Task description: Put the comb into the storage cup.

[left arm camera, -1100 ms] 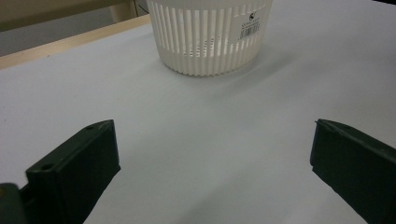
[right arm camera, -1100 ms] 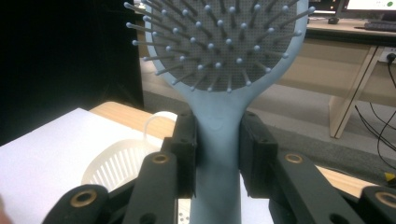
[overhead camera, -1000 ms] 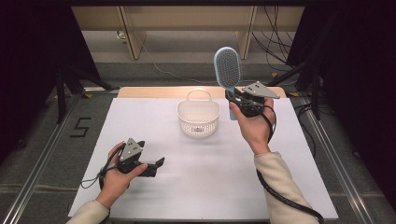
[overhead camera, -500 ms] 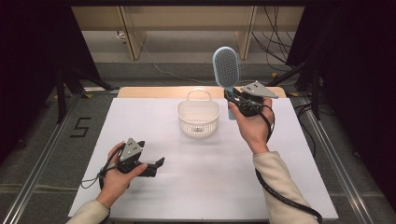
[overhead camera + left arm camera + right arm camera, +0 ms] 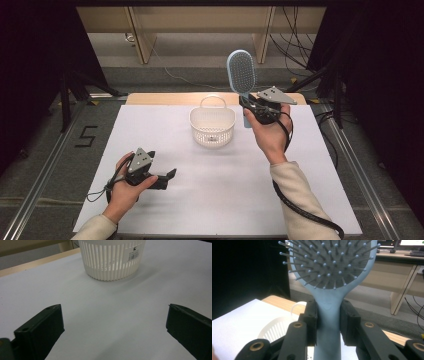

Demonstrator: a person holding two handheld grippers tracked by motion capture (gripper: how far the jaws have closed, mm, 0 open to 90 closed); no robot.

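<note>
Hairbrush (image 5: 241,71) stays upright in the right hand-held gripper (image 5: 248,106), clamped at its handle, at about two o'clock of the basket (image 5: 212,126); nothing has shifted. Left hand-held gripper (image 5: 170,176) rests wide on the surface (image 5: 310,165).

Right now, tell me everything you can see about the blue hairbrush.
The hairbrush is pale blue, plastic-looking, with an oval head, a grey pad and ball-tipped bristles. It stands upright, head up, bristles facing the person, in the air to the right of the white basket. The right gripper is shut on its handle; nothing else touches it.
</note>
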